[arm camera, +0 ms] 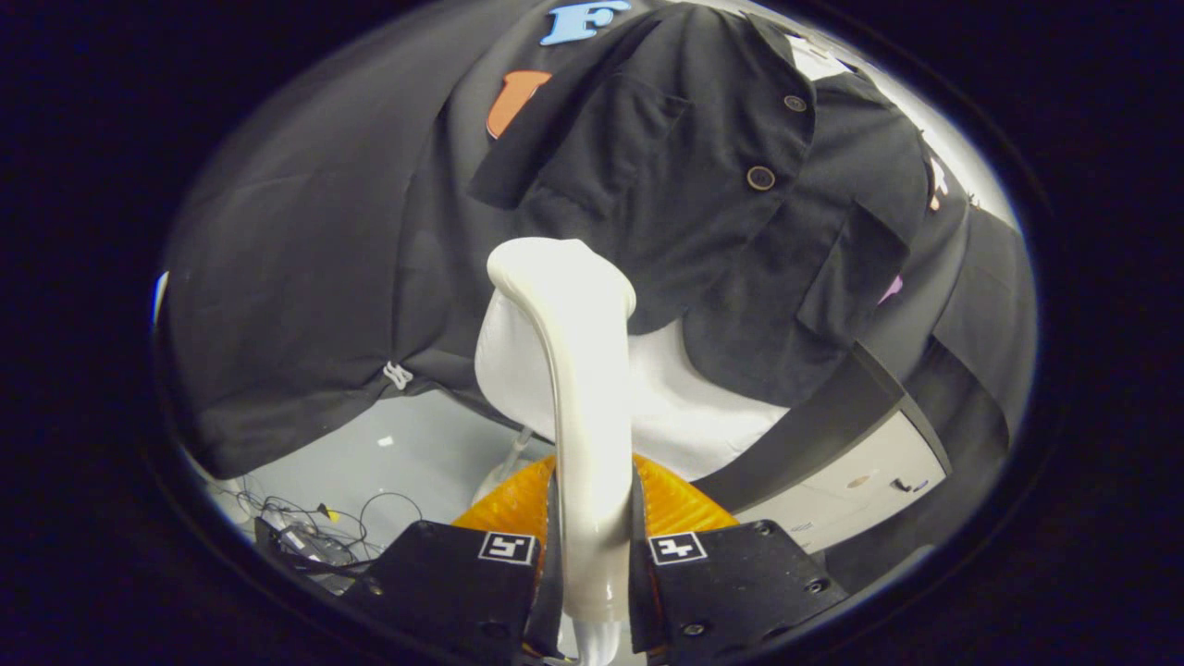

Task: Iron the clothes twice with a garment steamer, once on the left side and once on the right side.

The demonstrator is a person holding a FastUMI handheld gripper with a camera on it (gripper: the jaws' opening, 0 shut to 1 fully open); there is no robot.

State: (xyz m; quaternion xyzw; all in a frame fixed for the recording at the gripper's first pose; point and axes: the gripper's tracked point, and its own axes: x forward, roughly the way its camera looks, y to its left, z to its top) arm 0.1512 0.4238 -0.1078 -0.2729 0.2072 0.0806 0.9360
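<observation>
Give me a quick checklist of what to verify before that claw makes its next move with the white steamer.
1. Grip: the claw has both fingers pressed on the steamer handle: ok.
2. Steamer head faces the black shirt: ok.
3. Head touching the fabric: cannot tell.
4. Shirt hangs on the white mannequin, buttons closed: ok.
5. Steam coming out: cannot tell.
6. Cables on the floor lie away from the steamer: ok.

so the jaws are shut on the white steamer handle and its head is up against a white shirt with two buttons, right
Not quite: the shirt is black, not white. The gripper view shows the gripper with its jaws shut on the white steamer handle, the steamer head raised up to the black shirt, and two buttons showing on the shirt front.
</observation>
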